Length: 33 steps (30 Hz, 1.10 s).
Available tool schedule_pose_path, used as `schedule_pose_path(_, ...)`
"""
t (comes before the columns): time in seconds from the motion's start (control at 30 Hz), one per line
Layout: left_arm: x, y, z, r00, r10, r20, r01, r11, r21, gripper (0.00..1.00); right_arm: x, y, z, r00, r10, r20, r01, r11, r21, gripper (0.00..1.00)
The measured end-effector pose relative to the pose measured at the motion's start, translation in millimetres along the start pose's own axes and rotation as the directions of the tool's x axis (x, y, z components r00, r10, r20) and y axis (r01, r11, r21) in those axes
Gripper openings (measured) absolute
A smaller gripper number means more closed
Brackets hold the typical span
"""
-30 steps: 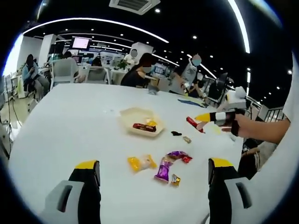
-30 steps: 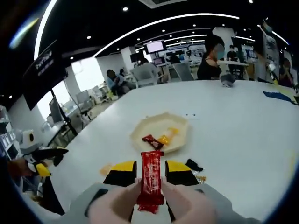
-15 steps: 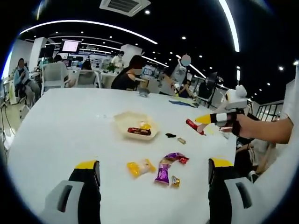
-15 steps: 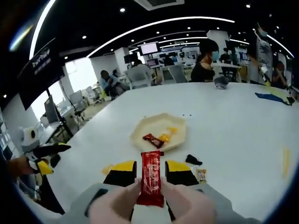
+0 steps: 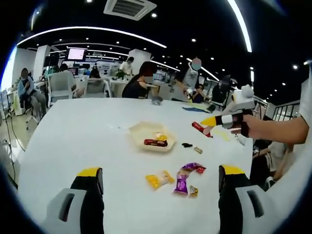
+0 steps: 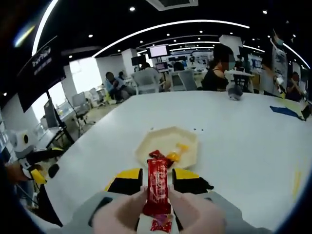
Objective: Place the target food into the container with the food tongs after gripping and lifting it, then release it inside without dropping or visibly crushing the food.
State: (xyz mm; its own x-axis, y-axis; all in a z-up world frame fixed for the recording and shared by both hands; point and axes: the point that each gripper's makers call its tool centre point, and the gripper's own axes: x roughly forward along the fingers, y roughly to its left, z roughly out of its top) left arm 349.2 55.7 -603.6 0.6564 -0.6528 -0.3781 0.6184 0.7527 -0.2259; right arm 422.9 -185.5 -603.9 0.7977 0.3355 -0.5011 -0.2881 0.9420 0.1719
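Observation:
My right gripper point(image 6: 157, 176) is shut on a long red snack packet point(image 6: 157, 189), held above the white table just short of the cream octagonal container point(image 6: 152, 146). That container point(image 5: 137, 131) holds a dark red packet point(image 5: 156, 142) and a yellow sweet point(image 6: 178, 148). In the left gripper view the right gripper point(image 5: 209, 121) hangs at the right with the red packet point(image 5: 198, 128) pointing down towards the table. My left gripper point(image 5: 159, 176) is open, its yellow-tipped fingers point(image 5: 90, 174) wide apart over the table's near side.
On the table lie a yellow packet point(image 5: 159, 180), a purple packet point(image 5: 186, 175), a small gold sweet point(image 5: 198, 150) and a small black piece point(image 5: 186, 145). People sit at the table's far end and at desks beyond it.
The right gripper has carried the red packet closer to the container, whose near edge now lies just beyond the packet's tip. The left gripper view has shifted slightly; its fingers stay open.

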Motion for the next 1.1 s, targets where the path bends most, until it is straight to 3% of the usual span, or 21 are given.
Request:
schedule_pose_path(0.07,-0.3,2.4,1.4,1.000,0.027,-0.004,-0.027,0.999,0.021,0.99,6.8,3.3,1.9,1.000,0.004,-0.015,-0.005,1.000,-0.020,0.23)
schedule_pose_path(0.37,8.0,-3.8,-12.5,0.998,0.017,-0.052,-0.014,0.998,0.064,0.99,31.6,4.4,24.0,1.000,0.019,-0.018,-0.020,0.998,-0.063,0.23)
schedule_pose_path(0.47,6.8,-5.9,-10.6,0.999,0.012,-0.041,-0.010,0.999,0.053,0.99,36.7,3.6,29.9,1.000,0.018,-0.015,-0.019,0.997,-0.077,0.23)
schedule_pose_path(0.67,-1.6,-10.6,-21.0,0.997,0.001,-0.076,0.004,0.997,0.076,0.99,57.6,2.8,51.9,1.000,0.024,0.002,-0.024,0.996,-0.090,0.23)
schedule_pose_path(0.93,-18.7,-12.6,-22.0,0.999,0.000,-0.045,0.002,0.999,0.051,0.99,77.0,12.8,86.1,0.998,0.048,0.042,-0.043,0.995,-0.094,0.23)
schedule_pose_path(1.1,-26.1,-9.5,-23.6,0.999,0.010,-0.039,-0.007,0.998,0.057,1.00,88.5,19.4,90.0,0.997,0.062,0.039,-0.058,0.992,-0.109,0.23)
